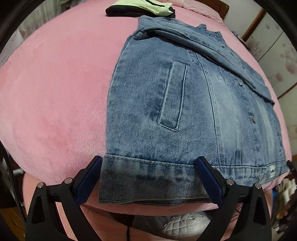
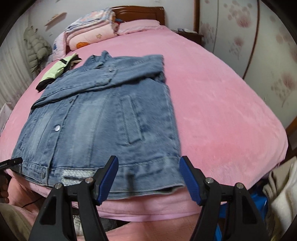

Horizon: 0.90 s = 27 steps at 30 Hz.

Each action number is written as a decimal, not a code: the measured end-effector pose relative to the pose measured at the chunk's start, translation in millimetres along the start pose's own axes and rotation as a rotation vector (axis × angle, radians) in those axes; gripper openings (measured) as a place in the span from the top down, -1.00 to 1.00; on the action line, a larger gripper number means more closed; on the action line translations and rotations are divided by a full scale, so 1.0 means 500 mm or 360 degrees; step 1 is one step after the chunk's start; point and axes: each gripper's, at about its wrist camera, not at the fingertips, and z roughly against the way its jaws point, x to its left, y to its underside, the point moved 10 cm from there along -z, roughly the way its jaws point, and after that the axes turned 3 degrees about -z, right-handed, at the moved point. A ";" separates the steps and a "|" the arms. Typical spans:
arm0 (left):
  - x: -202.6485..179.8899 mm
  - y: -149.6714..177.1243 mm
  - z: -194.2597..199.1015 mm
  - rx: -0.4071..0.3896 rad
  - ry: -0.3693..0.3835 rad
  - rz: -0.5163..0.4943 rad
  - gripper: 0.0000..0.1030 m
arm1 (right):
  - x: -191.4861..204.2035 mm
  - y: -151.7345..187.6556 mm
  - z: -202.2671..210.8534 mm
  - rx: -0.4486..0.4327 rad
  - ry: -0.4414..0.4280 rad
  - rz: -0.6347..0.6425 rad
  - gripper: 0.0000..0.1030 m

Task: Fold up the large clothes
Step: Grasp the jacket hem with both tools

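Denim jacket (image 1: 185,111) — one, two sleeves folded

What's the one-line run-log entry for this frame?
denim jacket: flat on pink bed, sleeves folded in | left gripper: open at hem | right gripper: open at hem

Home bedroom. Wide bed w/ pink plush cover (image 2: 213,89) fills both views; dark wooden headboard (image 2: 139,13) at 12 o'clock, stack of folded patterned quilts (image 2: 89,31) at 11. Pale puffer coat (image 2: 36,48) hangs at 9–10 o'clock. White wardrobe doors w/ pink flower print (image 2: 259,42) at 2 o'clock.
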 end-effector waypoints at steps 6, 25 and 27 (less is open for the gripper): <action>0.009 0.018 -0.004 0.0043 0.0228 0.0003 -0.91 | -0.034 0.021 -0.027 0.0101 -0.0066 -0.0122 -0.33; 0.032 0.029 0.008 0.0030 0.0569 0.0191 0.18 | -0.038 0.033 -0.076 0.0236 -0.0346 -0.0294 0.08; 0.035 0.031 0.008 0.0032 0.0603 0.0217 0.21 | -0.037 0.033 -0.076 0.0242 -0.0357 -0.0280 0.09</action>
